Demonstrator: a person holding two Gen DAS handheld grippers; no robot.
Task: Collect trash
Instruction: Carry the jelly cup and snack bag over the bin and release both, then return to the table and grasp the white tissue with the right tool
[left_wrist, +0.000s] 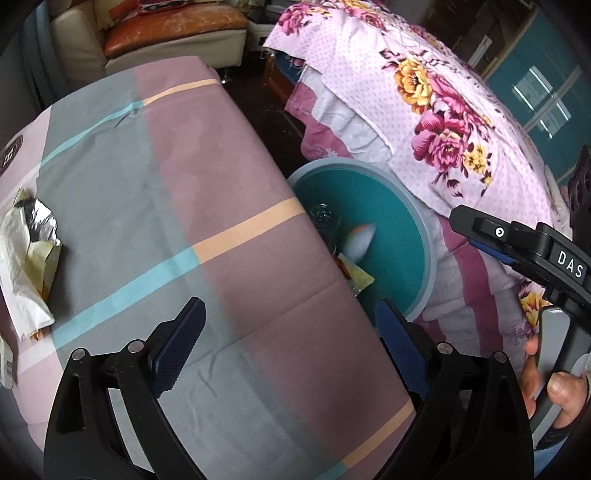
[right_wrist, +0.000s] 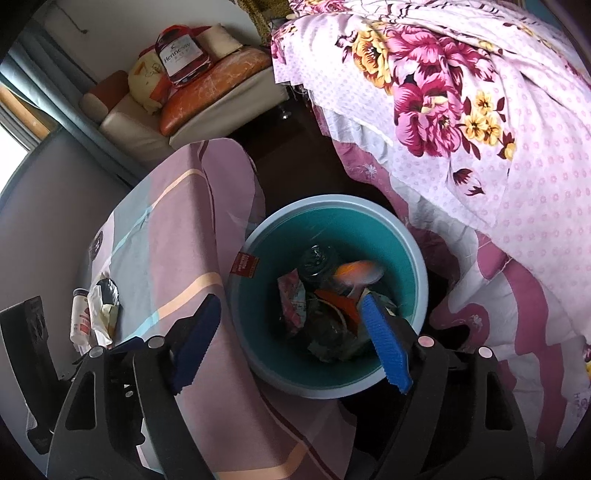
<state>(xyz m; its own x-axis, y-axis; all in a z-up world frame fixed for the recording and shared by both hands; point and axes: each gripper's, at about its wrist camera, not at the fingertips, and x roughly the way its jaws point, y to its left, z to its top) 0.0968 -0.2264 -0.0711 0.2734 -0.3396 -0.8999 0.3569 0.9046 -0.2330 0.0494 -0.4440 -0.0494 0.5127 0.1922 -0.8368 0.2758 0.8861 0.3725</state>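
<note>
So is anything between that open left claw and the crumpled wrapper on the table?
Nothing visible. The left gripper is open over bare tablecloth, and the crumpled wrapper lies off to its left with only cloth between. The bin beside the table is open-topped too.

Soft daylight, dim corners — fisheye warp, orange item (right_wrist: 356, 275) motion-blurred.

Teal bin (right_wrist: 402, 258) beside table, holding wrappers (right_wrist: 291, 299).
</note>
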